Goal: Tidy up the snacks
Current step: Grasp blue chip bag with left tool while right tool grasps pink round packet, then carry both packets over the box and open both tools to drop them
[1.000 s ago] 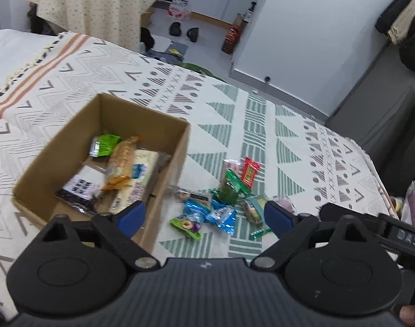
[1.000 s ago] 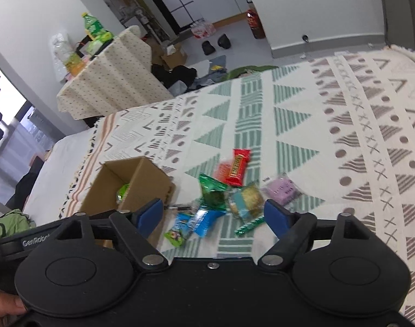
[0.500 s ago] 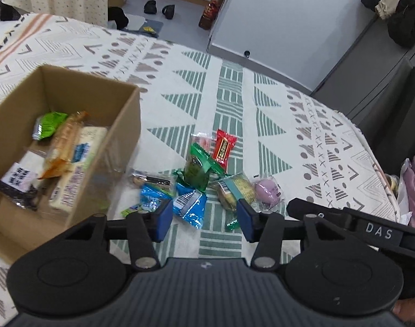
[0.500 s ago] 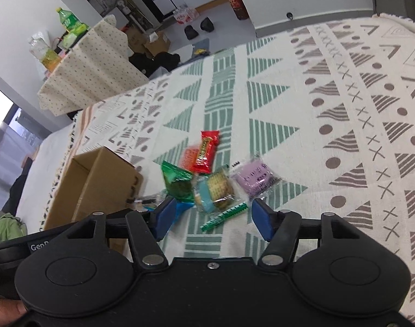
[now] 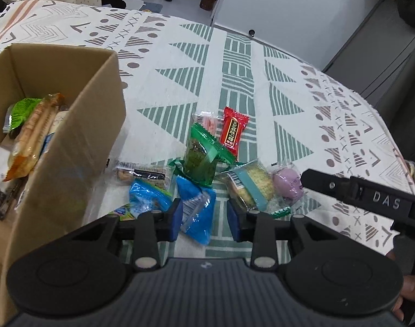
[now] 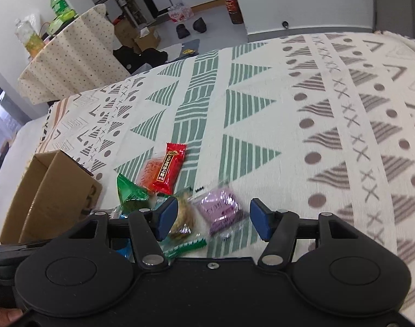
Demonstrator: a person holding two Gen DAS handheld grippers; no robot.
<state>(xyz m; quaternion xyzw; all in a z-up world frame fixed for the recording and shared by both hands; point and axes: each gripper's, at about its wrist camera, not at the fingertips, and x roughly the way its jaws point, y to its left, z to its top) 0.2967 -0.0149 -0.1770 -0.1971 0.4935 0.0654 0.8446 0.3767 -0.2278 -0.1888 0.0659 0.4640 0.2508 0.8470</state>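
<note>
A heap of wrapped snacks lies on the patterned cloth. My left gripper is open, its fingers on either side of a blue packet. Behind it lie a green packet, a red candy, a teal-banded cake and a purple sweet. A cardboard box at the left holds several snacks. My right gripper is open over the purple packet, with the red candy and green packet beyond.
The black body of the other gripper reaches in from the right in the left wrist view. A cloth-draped table with bottles stands past the bed. Shoes and a bottle sit on the floor by the wall.
Both grippers have come forward and down toward the snack heap. The left fingers have narrowed around the blue packet; the right fingers now frame the purple packet.
</note>
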